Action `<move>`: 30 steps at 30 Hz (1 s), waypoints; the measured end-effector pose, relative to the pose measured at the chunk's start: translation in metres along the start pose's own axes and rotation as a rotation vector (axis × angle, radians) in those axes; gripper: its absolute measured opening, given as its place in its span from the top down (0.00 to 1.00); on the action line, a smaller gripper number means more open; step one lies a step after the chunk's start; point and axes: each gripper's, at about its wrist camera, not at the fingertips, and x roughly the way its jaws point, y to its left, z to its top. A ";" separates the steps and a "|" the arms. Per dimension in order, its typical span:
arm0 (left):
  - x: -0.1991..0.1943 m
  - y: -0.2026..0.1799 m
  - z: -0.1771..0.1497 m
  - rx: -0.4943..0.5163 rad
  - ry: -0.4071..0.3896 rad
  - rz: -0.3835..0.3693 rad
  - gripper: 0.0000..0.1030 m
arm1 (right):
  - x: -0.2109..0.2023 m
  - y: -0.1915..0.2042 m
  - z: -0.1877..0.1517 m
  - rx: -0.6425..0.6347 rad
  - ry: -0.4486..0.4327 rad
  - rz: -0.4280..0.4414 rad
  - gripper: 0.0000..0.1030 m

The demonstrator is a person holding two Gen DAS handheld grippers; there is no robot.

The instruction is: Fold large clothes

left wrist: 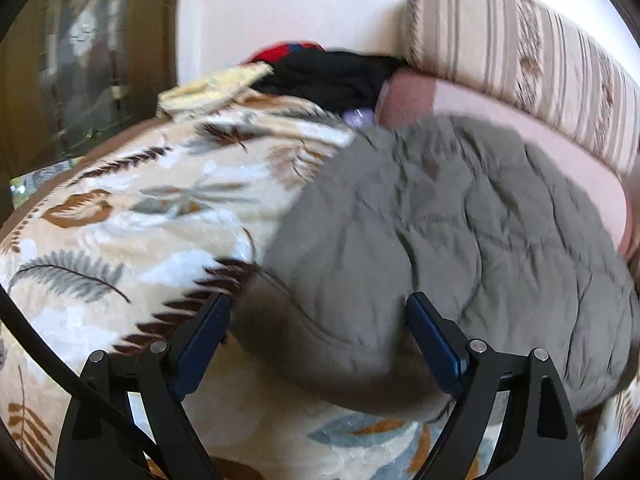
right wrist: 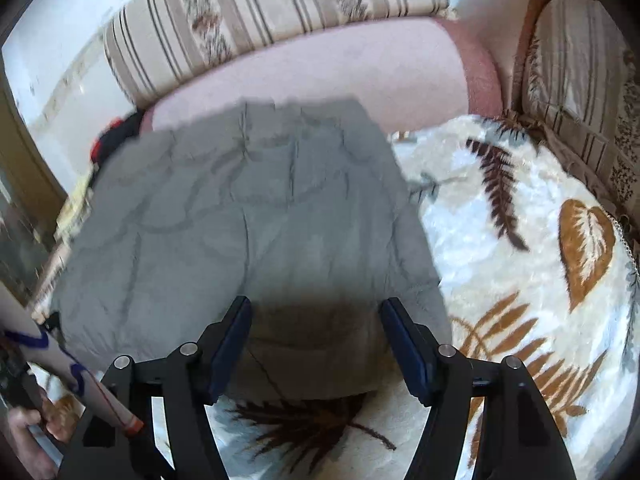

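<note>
- Grey quilted garment (left wrist: 440,240) lies spread on a leaf-print blanket (left wrist: 120,208) covering what looks like a sofa seat; in the right wrist view the same garment (right wrist: 248,208) fills the centre and left of frame.
- Garment's near edge is rounded and doubled over, in shadow, just beyond both sets of fingertips. Its right edge runs straight from far to near in the right wrist view, with bare leaf-print blanket (right wrist: 520,264) open to the right of it.
- Far edge of the garment meets a pink cushion (right wrist: 320,64); behind that a striped back cushion (right wrist: 280,4). A second striped cushion (right wrist: 580,80) stands at far right.
- Far left in the left wrist view: a pile of dark and red clothes (left wrist: 328,72) and a yellowish cloth (left wrist: 208,88), apart from the grey garment.
- Open blanket to the left of the garment in the left wrist view; a strip of blanket shows on the near side under both grippers.
- Left gripper (left wrist: 318,344): fingers spread wide, nothing between them, poised over the garment's near left corner, pointing toward the far side.
- Right gripper (right wrist: 316,340): fingers likewise wide apart, empty, over the near edge of the garment.
- Whether either gripper touches the fabric cannot be told; both views are motion-blurred.
- Lower left of the right wrist view: a bare hand (right wrist: 24,432) and a pale sleeve (right wrist: 80,380).
</note>
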 end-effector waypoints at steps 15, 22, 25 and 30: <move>0.025 0.022 0.001 -0.077 0.149 0.008 0.13 | 0.018 -0.044 -0.002 0.178 0.100 -0.030 0.29; 0.010 0.034 0.009 -0.102 0.135 0.020 0.13 | 0.002 -0.061 0.001 0.280 0.067 0.003 0.29; 0.007 0.035 0.009 -0.092 0.137 0.050 0.13 | -0.001 -0.066 0.001 0.305 0.066 -0.002 0.30; 0.013 0.036 0.007 -0.081 0.195 0.057 0.13 | 0.007 -0.075 -0.007 0.355 0.120 0.023 0.28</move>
